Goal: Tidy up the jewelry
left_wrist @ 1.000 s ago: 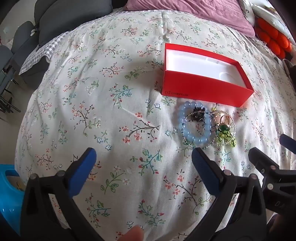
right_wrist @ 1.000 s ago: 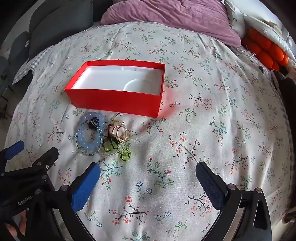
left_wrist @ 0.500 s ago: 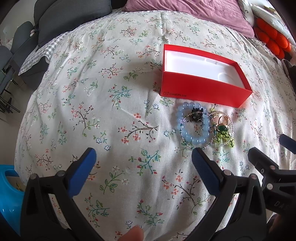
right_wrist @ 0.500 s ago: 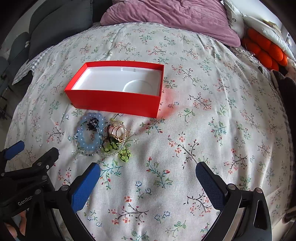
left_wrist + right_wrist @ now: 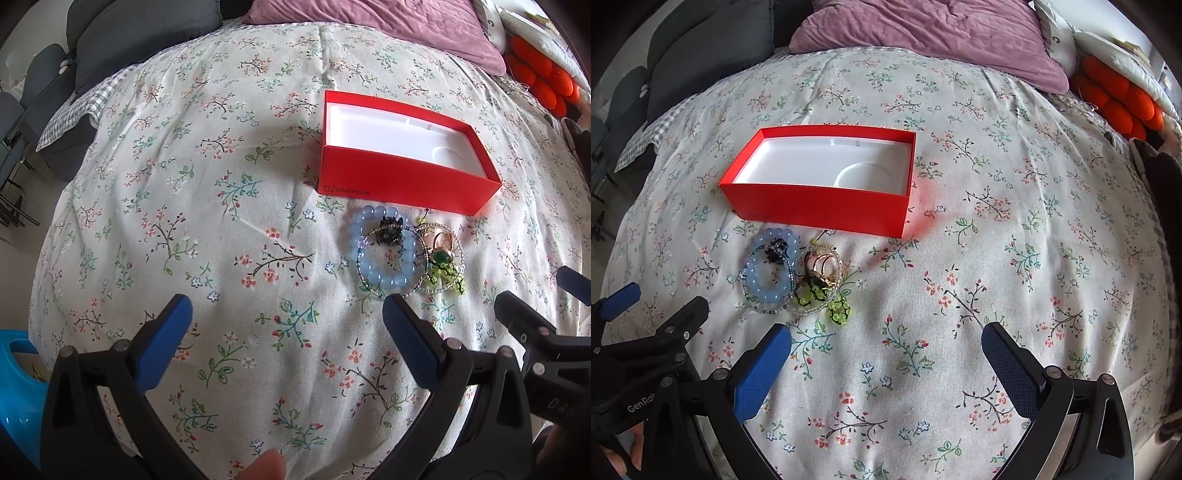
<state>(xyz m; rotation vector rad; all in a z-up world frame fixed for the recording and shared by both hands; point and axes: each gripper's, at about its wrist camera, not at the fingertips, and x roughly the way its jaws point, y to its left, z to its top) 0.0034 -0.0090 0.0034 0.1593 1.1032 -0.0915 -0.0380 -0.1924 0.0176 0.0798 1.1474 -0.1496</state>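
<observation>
1. Closing in on the pile, the left gripper [image 5: 284, 310] has its right blue pad nearer the pale blue glass-bead bracelet [image 5: 384, 254] than a second ago, fingers spread wide and empty
2. The right gripper [image 5: 886, 343] hangs just beside it, equally wide, holding nothing
3. All the jewelry, including the green-stoned gold ring [image 5: 822, 275], lies tangled just in front of the open red cardboard box [image 5: 820, 206], whose white tray is bare
4. Sorting hasn't begun; a first pick looks imminent

One red box [image 5: 820, 210], one blue bead bracelet [image 5: 768, 284], two grippers [image 5: 284, 314] [image 5: 886, 339]
</observation>
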